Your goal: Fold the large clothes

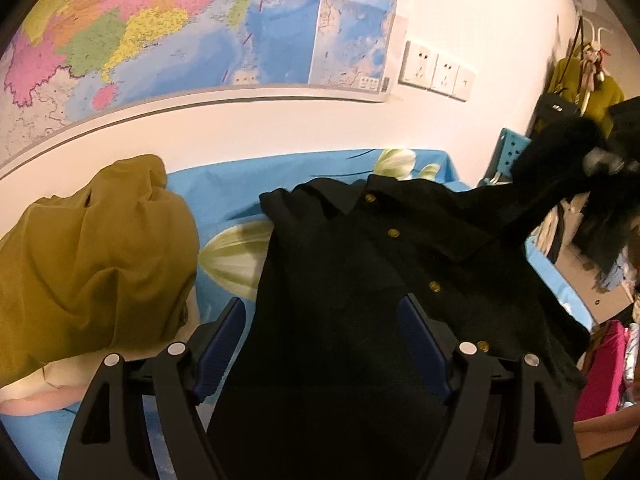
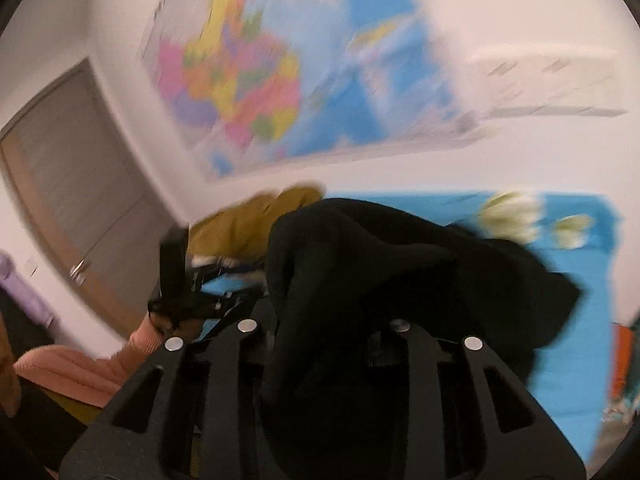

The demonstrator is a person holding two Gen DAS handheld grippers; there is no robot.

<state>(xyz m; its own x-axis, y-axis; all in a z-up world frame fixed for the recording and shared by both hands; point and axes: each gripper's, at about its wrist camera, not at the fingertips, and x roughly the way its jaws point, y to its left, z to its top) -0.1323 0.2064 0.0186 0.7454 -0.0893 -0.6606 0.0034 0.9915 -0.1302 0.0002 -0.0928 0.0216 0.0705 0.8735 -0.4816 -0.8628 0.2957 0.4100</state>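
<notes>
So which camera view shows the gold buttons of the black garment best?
The left wrist view: the black garment lies spread there, sharp, with its gold buttons in a row. The right wrist view is blurred; it shows only bunched black cloth, no buttons.

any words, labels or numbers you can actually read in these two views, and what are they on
None can be read.
Wall map: print all over it, too small and blurred to read.
Map inset panel: small print, unreadable.
Wall sockets: no readable marking.
Black shirt: plain gold buttons, no label showing.
Right wrist view: motion blur smears the map; nothing readable.
</notes>
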